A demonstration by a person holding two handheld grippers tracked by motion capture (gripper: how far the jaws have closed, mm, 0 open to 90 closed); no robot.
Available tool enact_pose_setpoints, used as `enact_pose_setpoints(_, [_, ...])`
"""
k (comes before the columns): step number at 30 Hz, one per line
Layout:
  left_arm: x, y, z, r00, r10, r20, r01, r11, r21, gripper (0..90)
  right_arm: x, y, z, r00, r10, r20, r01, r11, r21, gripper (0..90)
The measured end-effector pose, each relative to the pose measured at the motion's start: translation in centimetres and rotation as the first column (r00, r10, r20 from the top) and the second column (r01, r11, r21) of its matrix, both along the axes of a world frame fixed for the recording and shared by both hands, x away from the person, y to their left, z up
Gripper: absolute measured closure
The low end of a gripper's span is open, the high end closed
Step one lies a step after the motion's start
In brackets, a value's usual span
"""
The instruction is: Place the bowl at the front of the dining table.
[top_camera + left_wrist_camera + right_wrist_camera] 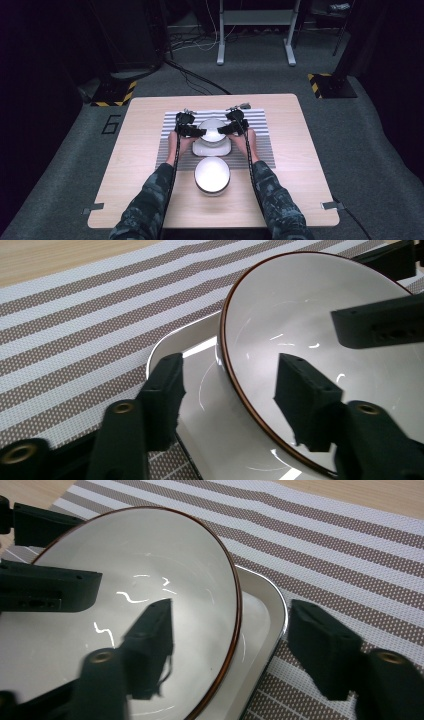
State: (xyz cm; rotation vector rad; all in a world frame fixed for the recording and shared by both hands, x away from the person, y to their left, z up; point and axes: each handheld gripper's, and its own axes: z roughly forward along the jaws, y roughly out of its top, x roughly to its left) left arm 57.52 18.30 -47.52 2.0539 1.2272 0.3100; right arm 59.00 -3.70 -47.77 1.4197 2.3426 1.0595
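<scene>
A white bowl [212, 129] with a thin brown rim sits in a white square dish [212, 148] on a striped placemat [170, 147]. My left gripper [192, 131] is at the bowl's left side and my right gripper [231, 128] at its right. In the left gripper view the gripper [230, 362] straddles the rim of the bowl [280, 315], one jaw inside and one over the dish [210, 405], with gaps on both sides. In the right gripper view the gripper [230, 607] straddles the rim of the bowl [150, 555] the same way, also open.
A second white bowl [212, 175] stands on the wooden table [130, 170] just in front of the dish, between the person's forearms. The placemat [75, 330] spreads out behind and beside the dish. Grey carpet surrounds the table.
</scene>
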Motion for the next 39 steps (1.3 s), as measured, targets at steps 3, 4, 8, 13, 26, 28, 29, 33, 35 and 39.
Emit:
enact_pose_setpoints(3, [-0.1, 0.2, 0.1, 0.9999, -0.004, -0.01, 0.004, 1.0, 0.0, 29.4, -0.2, -0.1, 0.1, 1.0, 0.007, 0.004, -0.007, 1.0, 0.004, 20.8])
enact_pose_setpoints(4, [-0.2, 0.2, 0.3, 0.9999, 0.002, -0.013, -0.002, 1.0, 0.004, 24.9, -0.3, -0.1, 0.2, 0.9998, 0.017, 0.008, -0.017, 0.9999, 0.001, 15.2])
enact_pose_setpoints(8, [-0.4, 0.3, 0.4, 0.9996, 0.007, -0.029, -0.007, 1.0, 0.005, 14.7, -0.8, -0.2, 0.5, 0.9995, 0.028, 0.016, -0.028, 0.9996, 0.005, 13.9])
enact_pose_setpoints(13, [-0.8, 0.5, 0.9, 0.9996, 0.001, -0.027, -0.001, 1.0, 0.002, 9.7, -1.4, -0.3, 1.0, 0.9986, 0.045, 0.026, -0.045, 0.9988, -0.02, 8.9])
enact_pose_setpoints(26, [-2.8, 1.5, 2.9, 0.9994, -0.034, 0.012, 0.034, 0.9994, -0.004, 4.7, -4.5, -2.2, 2.5, 0.9918, 0.071, 0.107, -0.07, 0.9975, -0.007, 4.4])
enact_pose_setpoints(28, [-3.1, 1.7, 3.1, 0.9987, -0.047, 0.021, 0.047, 0.9989, 0.007, 4.7, -5.0, -2.4, 2.7, 0.9898, 0.076, 0.12, -0.076, 0.9971, -0.003, 4.4])
enact_pose_setpoints(29, [-3.3, 1.8, 3.2, 0.9986, -0.044, 0.029, 0.044, 0.999, 0.001, 4.7, -5.0, -2.4, 2.7, 0.9898, 0.076, 0.12, -0.076, 0.9971, -0.003, 4.4])
enact_pose_setpoints(33, [-4.1, 2.2, 3.5, 0.9978, -0.052, 0.042, 0.051, 0.9986, 0.013, 4.5, -5.9, -3.1, 3.1, 0.9874, 0.078, 0.138, -0.079, 0.9969, 0.001, 4.2])
enact_pose_setpoints(35, [-4.4, 2.5, 3.6, 0.9977, -0.054, 0.04, 0.054, 0.9985, 0.014, 4.0, -6.4, -3.5, 3.2, 0.9873, 0.08, 0.137, -0.081, 0.9967, -0.002, 4.2])
enact_pose_setpoints(39, [-5.4, 3.4, 3.8, 0.9966, -0.059, 0.058, 0.058, 0.998, 0.023, 4.0, -7.2, -4.1, 3.3, 0.986, 0.078, 0.147, -0.08, 0.9968, 0.003, 4.2])
